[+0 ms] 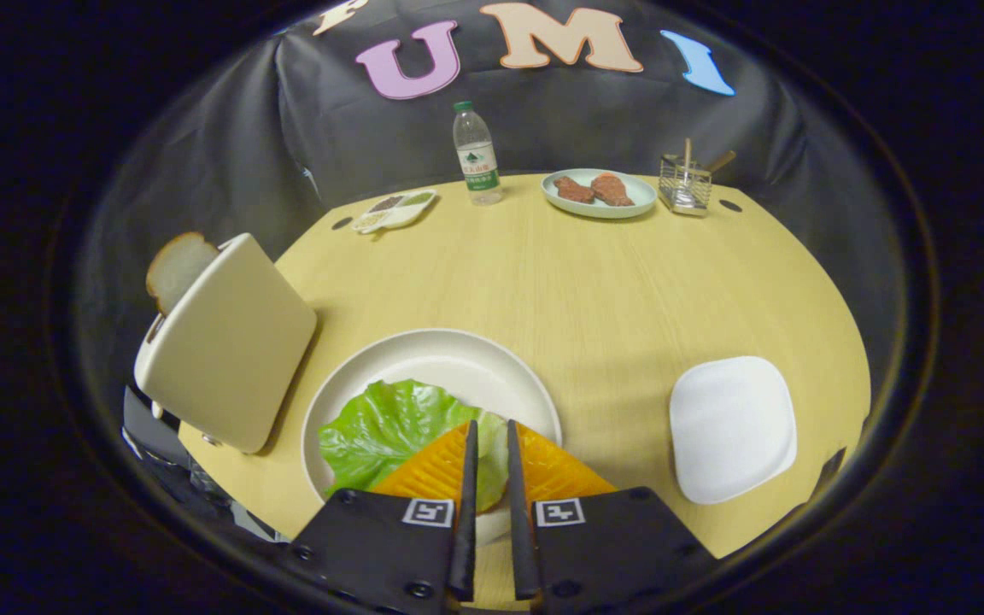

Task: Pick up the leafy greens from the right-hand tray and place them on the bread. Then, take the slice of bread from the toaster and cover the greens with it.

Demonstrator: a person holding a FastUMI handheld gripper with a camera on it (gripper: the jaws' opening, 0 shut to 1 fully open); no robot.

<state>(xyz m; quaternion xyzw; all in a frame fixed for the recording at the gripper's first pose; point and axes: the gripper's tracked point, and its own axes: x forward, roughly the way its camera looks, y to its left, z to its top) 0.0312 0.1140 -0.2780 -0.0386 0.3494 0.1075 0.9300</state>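
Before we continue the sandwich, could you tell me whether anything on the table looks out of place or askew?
Nothing stands out. The lettuce leaf lies on the round plate, pinched between the nearly shut gripper fingers. A bread slice pokes from the toaster, and the square tray sits bare.

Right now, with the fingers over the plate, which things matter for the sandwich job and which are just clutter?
Belongs to the job:
- leafy greens, pinched between the gripper fingers over the round plate
- bread slice in the toaster
- white tray, to the right

Just lying about:
- water bottle
- plate of meat pieces
- wire utensil holder
- divided dish
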